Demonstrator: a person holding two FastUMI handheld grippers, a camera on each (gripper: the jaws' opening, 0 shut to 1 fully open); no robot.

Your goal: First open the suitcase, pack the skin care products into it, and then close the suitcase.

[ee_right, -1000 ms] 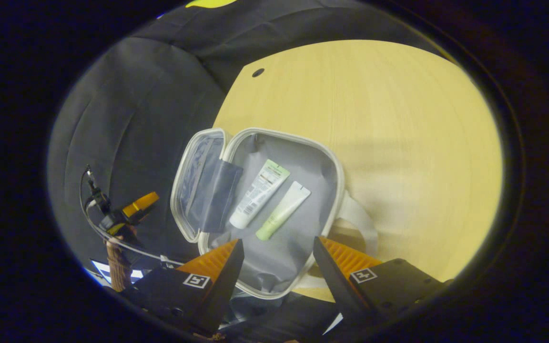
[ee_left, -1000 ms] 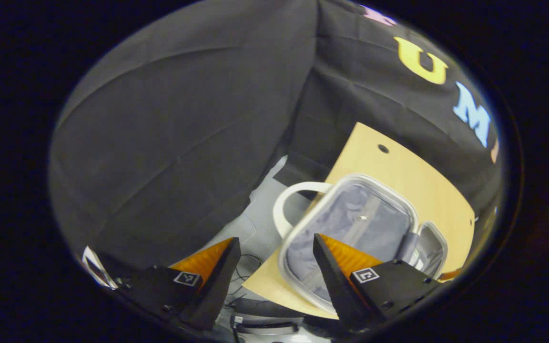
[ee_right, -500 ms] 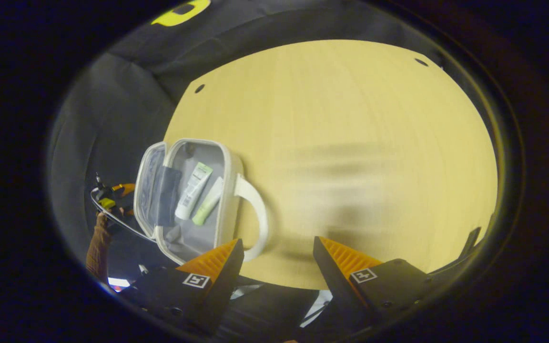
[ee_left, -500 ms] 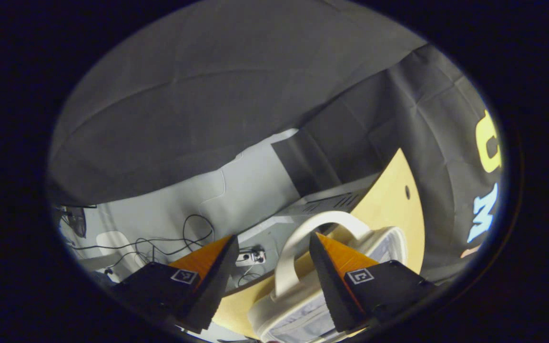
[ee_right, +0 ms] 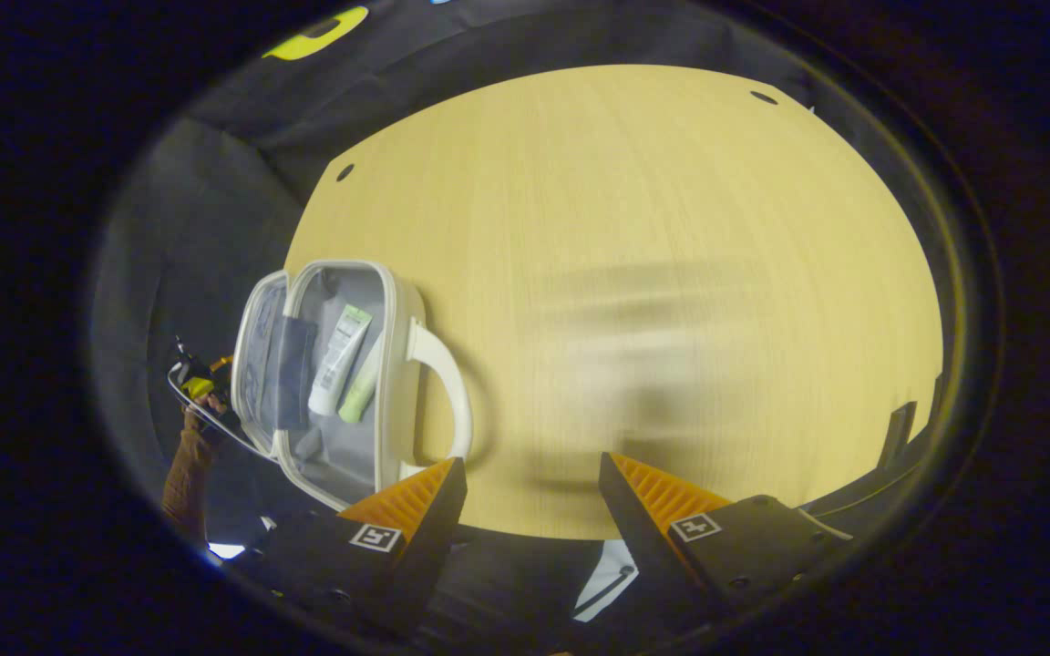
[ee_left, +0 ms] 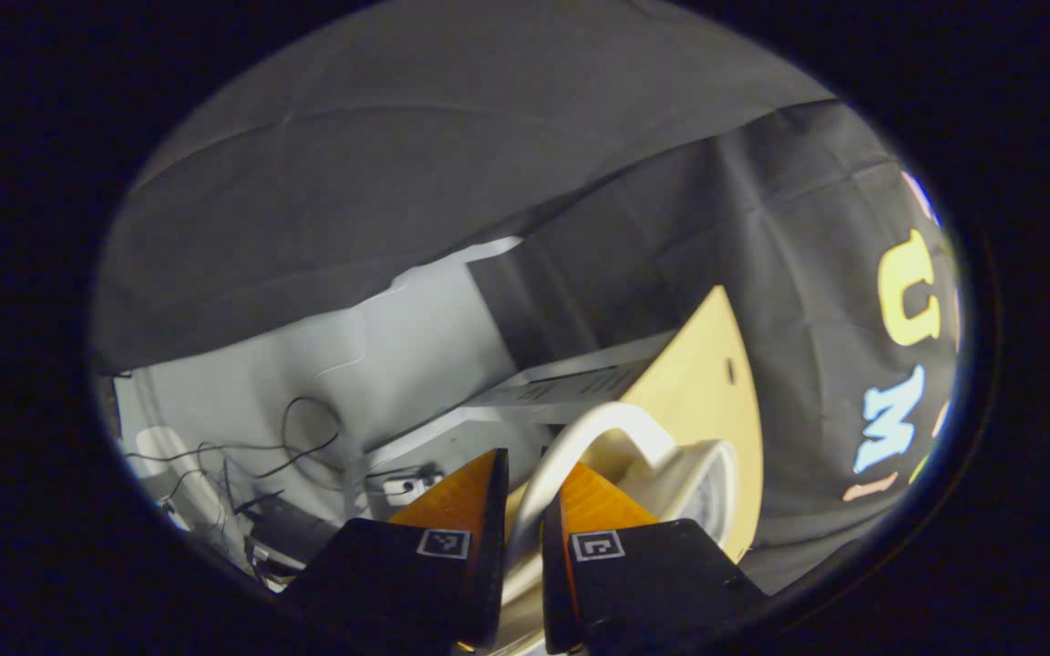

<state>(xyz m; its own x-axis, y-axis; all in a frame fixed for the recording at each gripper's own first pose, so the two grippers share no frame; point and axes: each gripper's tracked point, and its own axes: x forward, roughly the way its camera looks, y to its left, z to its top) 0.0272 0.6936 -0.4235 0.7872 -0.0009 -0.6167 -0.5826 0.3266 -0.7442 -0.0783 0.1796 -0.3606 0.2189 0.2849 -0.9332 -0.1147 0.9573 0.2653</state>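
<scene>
The suitcase (ee_right: 334,383), a small pale case with a grey lining, lies open at the near left corner of the wooden worktop (ee_right: 653,273). Its lid (ee_right: 262,360) stands up along the left side, out past the worktop's edge. Two skin care tubes lie side by side in the open base: a white tube (ee_right: 337,359) with a green end and, just right of it, a pale green tube (ee_right: 361,390).

In the left gripper view, the left gripper (ee_left: 525,547) has its fingers drawn close together on either side of a curved white handle (ee_left: 580,437) of the suitcase; the strap runs down through the narrow gap and both fingers look pressed to it. Beyond it are the worktop's edge, a grey floor (ee_left: 379,355) with loose cables (ee_left: 288,437), and the black cloth wall.

In the right gripper view, the right gripper (ee_right: 530,483) hangs with its fingers spread wide and nothing between them, over the near edge of the worktop, just right of the suitcase's other handle (ee_right: 447,383). At the far left of that view, beside the lid, a sleeved hand (ee_right: 192,437) holds the left gripper.
</scene>
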